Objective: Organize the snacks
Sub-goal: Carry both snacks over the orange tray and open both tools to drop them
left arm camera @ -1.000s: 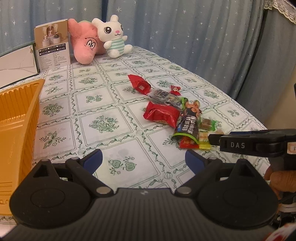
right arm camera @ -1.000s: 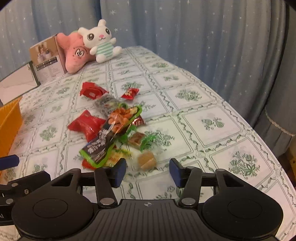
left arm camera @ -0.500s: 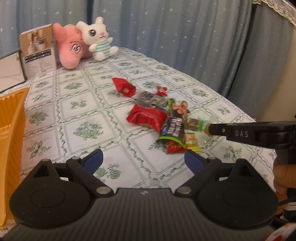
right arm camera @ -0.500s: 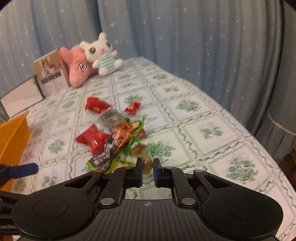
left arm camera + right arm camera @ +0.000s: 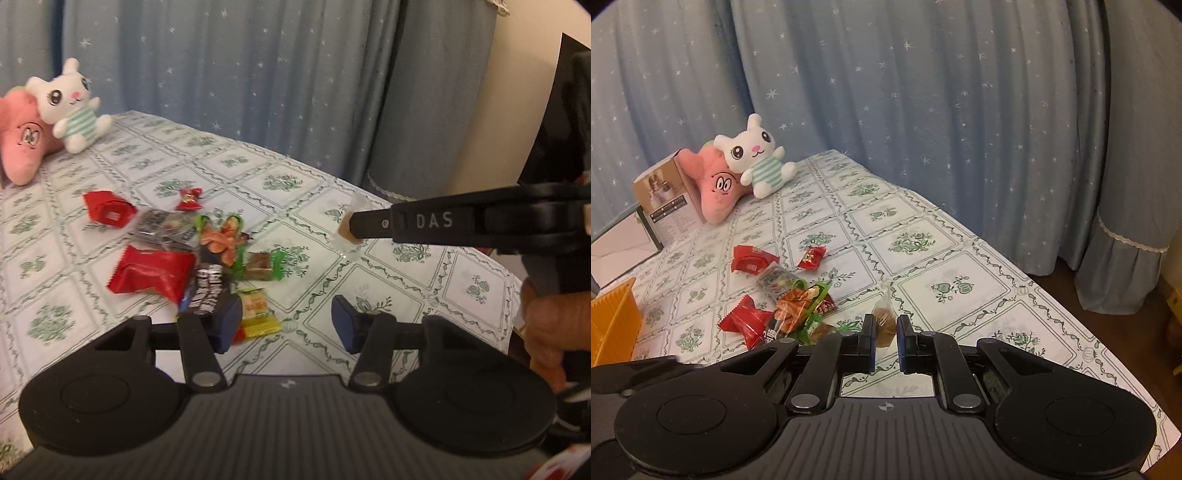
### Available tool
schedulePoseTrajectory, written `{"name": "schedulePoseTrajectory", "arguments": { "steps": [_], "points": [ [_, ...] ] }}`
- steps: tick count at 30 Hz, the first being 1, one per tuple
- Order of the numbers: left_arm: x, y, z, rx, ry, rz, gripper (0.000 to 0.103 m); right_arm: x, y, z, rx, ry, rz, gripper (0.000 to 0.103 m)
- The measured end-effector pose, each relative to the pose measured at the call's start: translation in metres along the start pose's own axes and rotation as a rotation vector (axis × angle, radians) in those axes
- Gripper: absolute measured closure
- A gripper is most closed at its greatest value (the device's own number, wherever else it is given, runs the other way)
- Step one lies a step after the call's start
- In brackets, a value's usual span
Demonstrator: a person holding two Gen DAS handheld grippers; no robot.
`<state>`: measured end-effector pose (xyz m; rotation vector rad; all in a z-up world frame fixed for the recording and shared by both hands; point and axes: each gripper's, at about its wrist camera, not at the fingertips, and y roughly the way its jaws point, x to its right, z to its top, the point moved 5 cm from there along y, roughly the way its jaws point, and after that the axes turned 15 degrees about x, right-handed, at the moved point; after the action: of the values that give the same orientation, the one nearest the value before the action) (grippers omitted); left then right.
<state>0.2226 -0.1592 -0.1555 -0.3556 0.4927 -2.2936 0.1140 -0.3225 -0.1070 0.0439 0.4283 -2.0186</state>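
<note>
The right gripper was spread wide over the pile a second ago; now its jaws are pinching a small brown snack in a clear wrapper, and it has lifted the snack up off the tablecloth; the left view shows the same snack up in the air, near the right edge of the table. That means one snack is picked and likely ready to go to the orange basket, which sits at the left edge of the table. The left gripper holds nothing; its jaws are spread, a bit less wide than before, and it has come closer to the snack pile, so it may grab one next. The rest of the snacks lie together in the middle of the table: a red bag, a green and orange pack, a tiny red candy. At the far corner sit a white bunny toy, a pink plush and a small box. The cloth is pale with green flower squares; blue curtains with little white stars hang behind.
</note>
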Motion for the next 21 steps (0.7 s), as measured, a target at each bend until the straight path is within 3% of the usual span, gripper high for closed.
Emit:
{"name": "schedulePoseTrajectory", "arguments": {
  "steps": [5, 11, 13, 21],
  "points": [
    [-0.009, 0.021, -0.009, -0.061, 0.044, 0.087, 0.061, 0.001, 0.001, -0.001, -0.006, 0.009, -0.002, 0.092],
    [-0.011, 0.028, -0.014, -0.065, 0.025, 0.118, 0.066, 0.002, 0.005, -0.002, -0.012, 0.024, -0.003, 0.092],
    [-0.013, 0.029, -0.012, -0.059, 0.011, 0.153, 0.082, 0.001, 0.005, -0.003, -0.014, 0.021, -0.001, 0.092],
    [-0.014, 0.001, -0.001, -0.008, -0.044, 0.167, 0.083, -0.007, 0.001, 0.0, 0.004, 0.015, 0.019, 0.092]
  ]
}}
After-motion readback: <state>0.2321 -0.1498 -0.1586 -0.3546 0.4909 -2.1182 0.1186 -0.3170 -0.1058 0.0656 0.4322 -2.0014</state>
